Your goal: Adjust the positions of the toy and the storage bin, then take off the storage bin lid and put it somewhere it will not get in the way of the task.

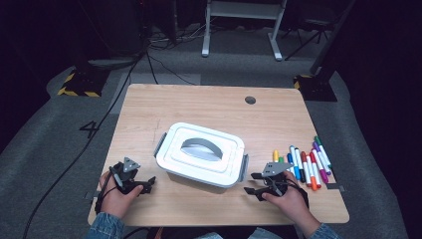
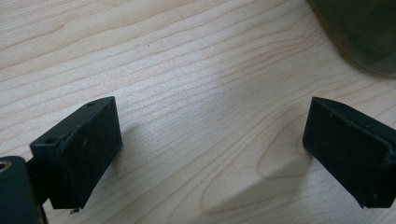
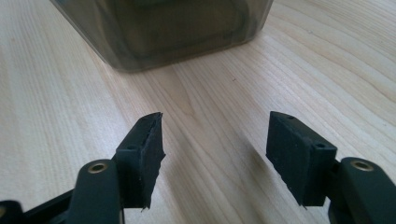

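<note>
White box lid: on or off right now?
On. The lid sits flat on the box, its grey handle on top and grey side latches showing at both ends. Whether they are clipped: cannot tell.

From my remote station, the high view shows the table evenly and brightly lit from above, while the surrounding floor and far background fall into deep darkness. The white box lid reads slightly washed out, with little surface detail. The frame is soft and low in resolution. In the left gripper view, the wood grain is sharp; each jaw casts a soft shadow onto the near tabletop. In the right gripper view, the translucent box wall looks dark and blurred at the far edge.
</note>
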Action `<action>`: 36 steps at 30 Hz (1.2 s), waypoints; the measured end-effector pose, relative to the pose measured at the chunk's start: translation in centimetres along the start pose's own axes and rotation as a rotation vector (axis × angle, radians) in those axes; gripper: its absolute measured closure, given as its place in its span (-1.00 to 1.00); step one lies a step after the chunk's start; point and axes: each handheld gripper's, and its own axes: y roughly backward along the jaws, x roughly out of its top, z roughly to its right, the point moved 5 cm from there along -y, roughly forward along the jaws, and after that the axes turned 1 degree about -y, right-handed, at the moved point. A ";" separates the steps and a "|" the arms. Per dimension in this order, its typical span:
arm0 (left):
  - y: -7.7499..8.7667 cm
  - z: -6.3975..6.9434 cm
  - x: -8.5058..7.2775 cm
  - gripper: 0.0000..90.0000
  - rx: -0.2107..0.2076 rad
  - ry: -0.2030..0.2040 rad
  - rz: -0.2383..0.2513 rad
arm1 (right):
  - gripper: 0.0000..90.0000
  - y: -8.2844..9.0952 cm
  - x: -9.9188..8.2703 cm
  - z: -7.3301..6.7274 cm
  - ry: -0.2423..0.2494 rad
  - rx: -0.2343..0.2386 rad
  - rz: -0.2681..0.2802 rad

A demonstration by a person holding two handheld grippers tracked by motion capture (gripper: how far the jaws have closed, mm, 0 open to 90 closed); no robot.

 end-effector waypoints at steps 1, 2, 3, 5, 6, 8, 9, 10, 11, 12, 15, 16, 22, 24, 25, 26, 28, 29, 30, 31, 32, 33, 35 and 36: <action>0.0 0.0 0.0 -0.89 0.000 0.000 0.000 | -0.16 0.2 0.1 0.0 -0.009 0.004 0.004; 0.0 0.0 0.0 -0.89 0.000 0.000 0.000 | -0.15 0.4 0.2 0.1 -0.011 0.003 0.011; 0.0 0.0 0.0 -0.89 0.000 0.002 0.000 | -0.15 0.6 0.4 0.0 -0.014 -0.001 0.014; 0.0 0.1 0.0 -0.89 0.002 0.007 0.000 | -0.12 1.1 0.7 -0.1 -0.014 0.000 0.019; 0.0 0.1 0.0 -0.89 0.002 0.006 0.000 | -0.10 1.4 0.9 -0.1 -0.013 0.000 0.020; 0.0 0.1 0.0 -0.89 0.003 0.008 0.000 | -0.08 2.0 1.4 -0.3 -0.015 0.002 0.023; 0.0 0.1 0.0 -0.89 0.003 0.008 0.000 | -0.06 2.4 1.7 -0.4 -0.018 0.005 0.023; -0.1 0.1 0.0 -0.90 0.004 0.009 0.000 | -0.05 2.7 1.9 -0.5 -0.019 0.011 0.026; -0.1 0.1 0.1 -0.90 0.005 0.008 0.001 | -0.05 3.4 2.5 -0.7 -0.013 0.010 0.032; -0.1 0.1 0.1 -0.90 0.005 0.008 0.000 | -0.05 3.8 2.8 -0.7 -0.007 0.003 0.035; -0.1 0.1 0.1 -0.90 0.007 0.009 0.003 | -0.04 4.5 3.3 -0.8 -0.001 0.001 0.042; -0.1 0.1 0.1 -0.90 0.006 0.009 0.003 | -0.04 4.8 3.6 -0.9 0.000 0.004 0.045; -0.2 0.1 0.2 -0.91 0.005 0.010 0.002 | -0.03 6.2 5.4 -1.4 0.020 0.011 0.070; -0.2 0.1 0.2 -0.91 0.005 0.011 0.002 | -0.03 6.7 6.5 -1.6 0.030 0.019 0.093; -0.2 0.1 0.2 -0.91 0.005 0.011 0.002 | -0.03 6.7 6.5 -1.6 0.030 0.019 0.093; -0.2 0.1 0.2 -0.91 0.005 0.012 0.003 | -0.03 6.9 6.9 -1.7 0.033 0.023 0.102; -0.2 0.1 0.2 -0.91 0.005 0.011 0.001 | -0.03 7.1 7.8 -1.9 0.037 0.032 0.120; -0.2 0.1 0.2 -0.91 0.005 0.011 0.000 | -0.03 7.1 8.3 -2.0 0.043 0.037 0.130; -0.2 0.1 0.2 -0.91 0.004 0.009 -0.001 | -0.03 7.1 8.9 -2.1 0.049 0.042 0.135; -0.2 0.1 0.2 -0.91 0.005 0.009 -0.001 | -0.03 7.0 9.4 -2.2 0.056 0.049 0.140; -0.2 0.1 0.2 -0.91 0.005 0.009 -0.001 | -0.04 6.9 9.9 -2.3 0.063 0.056 0.144; -0.2 0.1 0.2 -0.91 0.005 0.009 -0.001 | -0.04 6.8 10.4 -2.4 0.068 0.059 0.147; -0.2 0.1 0.2 -0.91 0.005 0.009 -0.002 | -0.05 6.4 11.4 -2.6 0.086 0.066 0.145; -0.2 0.1 0.2 -0.91 0.005 0.008 -0.001 | -0.05 6.2 11.9 -2.6 0.088 0.070 0.145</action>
